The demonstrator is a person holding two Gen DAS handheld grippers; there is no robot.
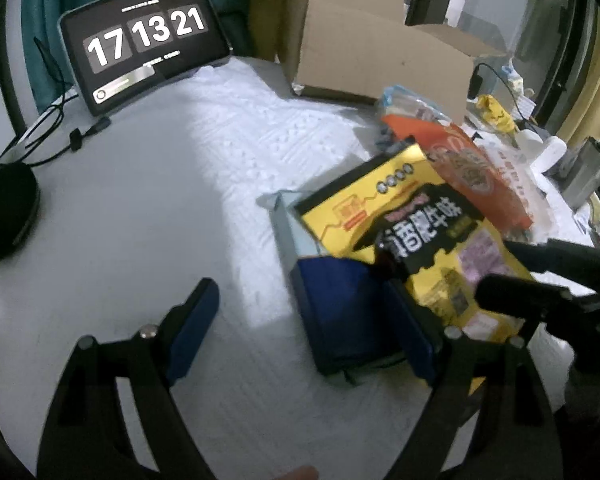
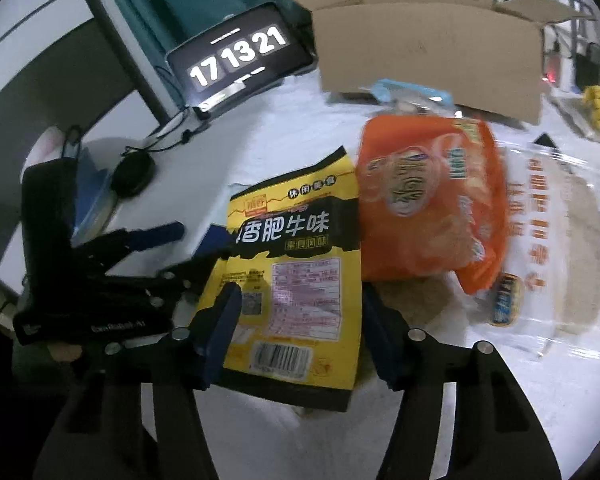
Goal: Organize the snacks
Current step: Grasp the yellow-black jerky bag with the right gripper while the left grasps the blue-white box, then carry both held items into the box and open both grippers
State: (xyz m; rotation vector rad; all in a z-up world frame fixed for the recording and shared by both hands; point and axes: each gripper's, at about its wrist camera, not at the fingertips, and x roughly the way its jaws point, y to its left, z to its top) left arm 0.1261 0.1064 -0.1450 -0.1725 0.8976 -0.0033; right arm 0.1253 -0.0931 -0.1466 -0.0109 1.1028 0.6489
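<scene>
A yellow and black snack packet (image 2: 296, 264) lies flat on the white tablecloth, partly on top of a dark blue box (image 1: 348, 312). My right gripper (image 2: 300, 332) hovers over the packet's barcode end, open, one pad by each long edge. An orange packet (image 2: 428, 200) overlaps a clear packet with red print (image 2: 560, 240) just right of it. My left gripper (image 1: 304, 328) is open above the cloth, its right finger beside the blue box. In the left wrist view the right gripper (image 1: 496, 268) reaches in over the yellow packet (image 1: 420, 232). The right wrist view has the left gripper (image 2: 196, 240) at the left.
An open cardboard box (image 1: 380, 52) stands at the back of the table. A tablet showing a clock (image 1: 148, 36) leans at the back left, with cables and a black round object (image 1: 8, 208) near the left edge. Small clutter, including a yellow item (image 1: 496, 116), sits far right.
</scene>
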